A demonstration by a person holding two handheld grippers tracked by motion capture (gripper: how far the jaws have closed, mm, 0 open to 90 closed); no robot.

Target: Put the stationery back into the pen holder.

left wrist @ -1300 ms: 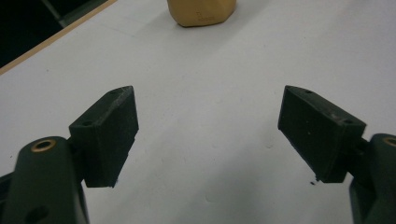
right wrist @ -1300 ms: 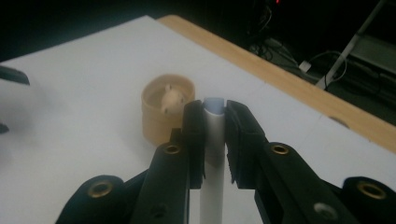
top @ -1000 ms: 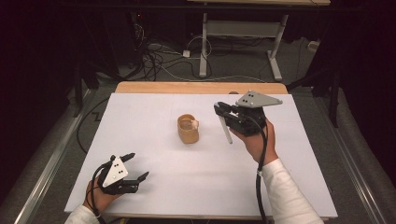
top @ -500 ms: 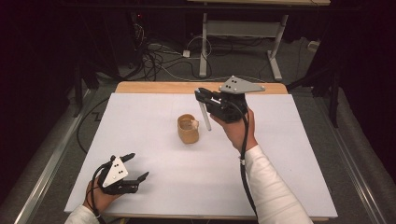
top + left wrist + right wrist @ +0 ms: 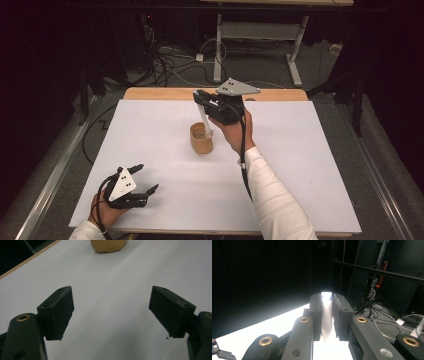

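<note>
The right claw (image 5: 201, 101) pinches a thin white plastic stick (image 5: 204, 121), its long axis slanting down into the squat tan wooden cup (image 5: 201, 139) directly below; the left claw (image 5: 145, 178) rests wide open, empty, farther off.

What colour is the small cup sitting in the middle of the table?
Tan, a light wooden brown; the small cup shows best in the high view.

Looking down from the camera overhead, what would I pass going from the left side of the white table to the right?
Left gripper resting open near the front left corner → tan cup near the middle → right gripper, held above the cup and gripping a white stick whose lower end reaches the cup's rim → bare white table.
</note>
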